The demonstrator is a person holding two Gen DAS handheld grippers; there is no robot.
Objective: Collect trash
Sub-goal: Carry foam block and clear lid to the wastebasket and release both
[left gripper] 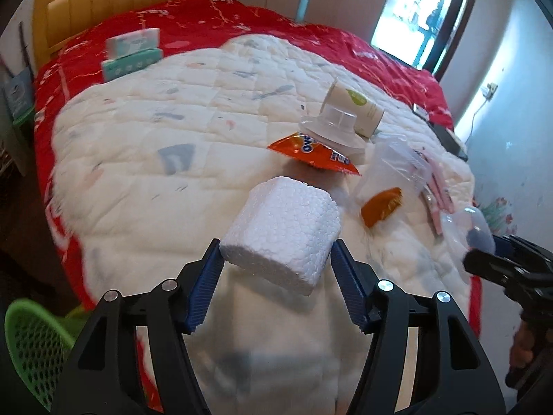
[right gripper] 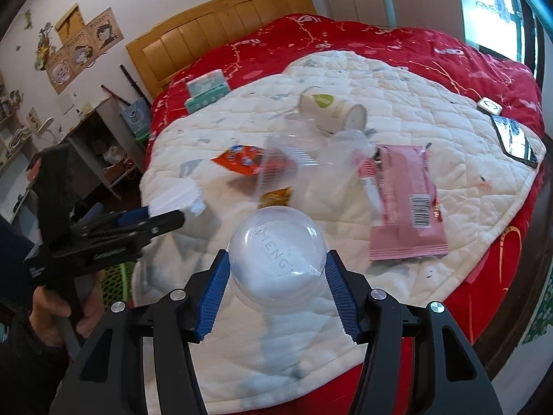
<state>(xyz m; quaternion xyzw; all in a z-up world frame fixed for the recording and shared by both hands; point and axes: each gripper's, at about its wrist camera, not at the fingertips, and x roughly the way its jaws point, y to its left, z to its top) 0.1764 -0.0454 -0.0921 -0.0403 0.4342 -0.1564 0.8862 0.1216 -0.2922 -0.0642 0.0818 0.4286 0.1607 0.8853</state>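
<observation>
**A:** Status on the trash? What's in hand?

**B:** Left gripper [left gripper: 274, 269] has the white foam block [left gripper: 283, 228] clamped between its blue pads, raised over the near edge of the white quilt [left gripper: 145, 145]. Right gripper [right gripper: 276, 276] has the clear plastic dome lid [right gripper: 278, 259], pads on both sides of its rim, also held above the quilt's near edge. Both sets of jaws are closed only to the width of the item.

**A:** Handling?

**B:** Foam looks near-weightless, stiff but crumbly; ribbed pads will dent it if squeezed hard. Grip across the flat sides looks fine as is. The dome is thin, slick and springy, so I'd expect it to flex or pop out under pressure. Rim is the best hold.

**A:** What's left on the bed?

**B:** Orange snack wrapper [left gripper: 312, 154] with a clear lid lying on it, paper cup [right gripper: 331, 112] on its side, pink packet [right gripper: 402, 204], a small amber wrapper [right gripper: 276, 197] and some clear film, too blurred to separate. All light and floppy; pinch the edges.

**A:** Bin?

**B:** Green mesh basket [left gripper: 31, 339] sits low at the left, beside the bed. Likely drop point.

**A:** Non-trash?

**B:** Phone [right gripper: 515, 140] and tissue box [right gripper: 207, 91]. Leave them.
</observation>
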